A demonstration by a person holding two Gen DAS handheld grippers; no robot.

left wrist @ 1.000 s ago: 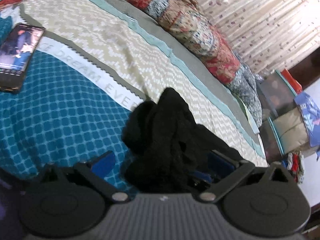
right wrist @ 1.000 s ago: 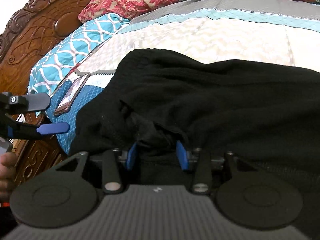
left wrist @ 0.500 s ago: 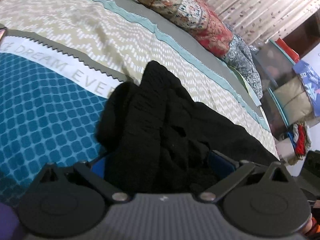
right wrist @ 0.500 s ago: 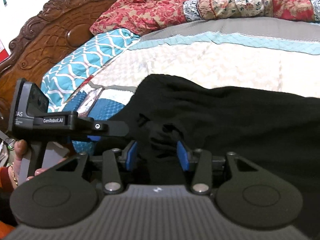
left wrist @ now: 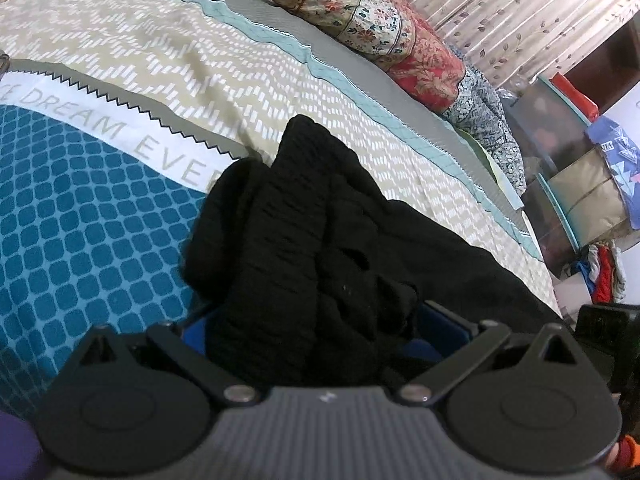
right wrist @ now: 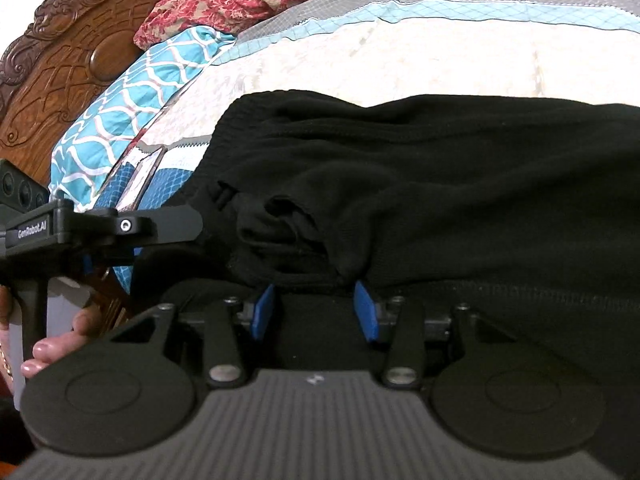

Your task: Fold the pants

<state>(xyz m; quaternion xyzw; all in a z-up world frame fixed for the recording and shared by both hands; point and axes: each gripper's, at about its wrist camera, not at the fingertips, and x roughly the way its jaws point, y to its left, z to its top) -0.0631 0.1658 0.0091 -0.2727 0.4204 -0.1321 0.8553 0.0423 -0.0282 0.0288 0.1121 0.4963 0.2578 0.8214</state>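
Observation:
Black pants [left wrist: 320, 240] lie crumpled on the patterned bedspread [left wrist: 100, 220]. My left gripper [left wrist: 316, 330] is low over their bunched waistband end. Its jaws stand wide and the cloth fills the gap between the blue pads. In the right wrist view the pants [right wrist: 440, 180] spread wide to the right. My right gripper [right wrist: 315, 308] is shut on a thick fold of them, and more cloth drapes over its fingers. The left gripper's black finger [right wrist: 172, 222] reaches in from the left onto the pants' edge, held by a hand [right wrist: 60, 344].
A phone [right wrist: 146, 176] lies on the bed left of the pants. A carved wooden headboard [right wrist: 60, 60] and a teal pillow [right wrist: 140, 92] are beyond it. Floral pillows [left wrist: 360, 12] line the far side; storage bags [left wrist: 580, 184] stand past the bed's end.
The left gripper came down and forward onto the pants; the phone left its view and cloth now fills its gap. In the right view it slid in from the left.

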